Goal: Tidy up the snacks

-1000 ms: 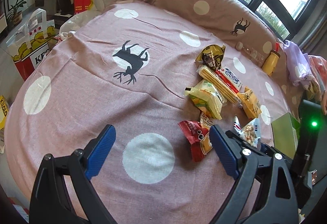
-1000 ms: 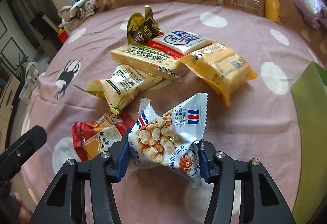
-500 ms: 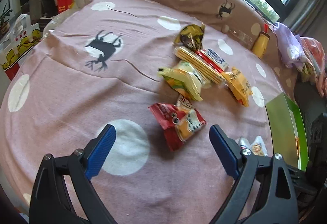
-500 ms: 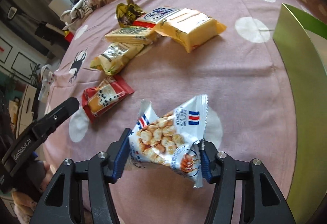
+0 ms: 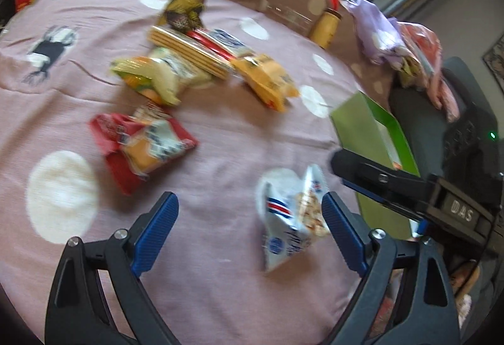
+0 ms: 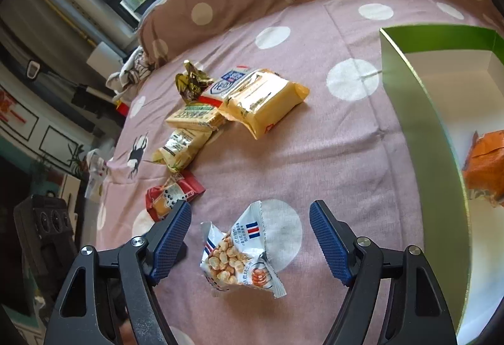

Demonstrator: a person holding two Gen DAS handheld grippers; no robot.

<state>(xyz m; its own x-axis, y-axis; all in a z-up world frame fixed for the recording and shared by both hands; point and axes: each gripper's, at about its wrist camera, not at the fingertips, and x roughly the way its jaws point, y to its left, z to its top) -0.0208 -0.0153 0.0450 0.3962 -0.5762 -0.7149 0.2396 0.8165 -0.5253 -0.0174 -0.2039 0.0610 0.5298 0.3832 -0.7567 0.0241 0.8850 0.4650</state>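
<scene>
your left gripper [image 5: 249,227] points down at the pink dotted bedspread [image 5: 220,137] with its blue pads spread wide and nothing pinched between them. in the left wrist view the white popcorn packet [image 5: 293,219] lies on the cloth just inside the right-hand pad, whether touching it you cannot tell through the blur. the red packet [image 5: 141,146] sits further up to the left, and the other snacks cluster beyond it. the green box [image 5: 368,130] stands open at the right, with the black finger of your right gripper [image 5: 378,179] reaching in front of it.

in the right wrist view your right gripper [image 6: 250,239] also tilts down at the bed; its jaws have just been opening, and the pads stand clear of the popcorn packet [image 6: 239,256], which lies crumpled on the bedspread [image 6: 315,156] between them. the green box [image 6: 419,112] is to the right, holding an orange packet [image 6: 483,165]. the red packet [image 6: 171,195] lies just beyond the left-hand pad.
</scene>
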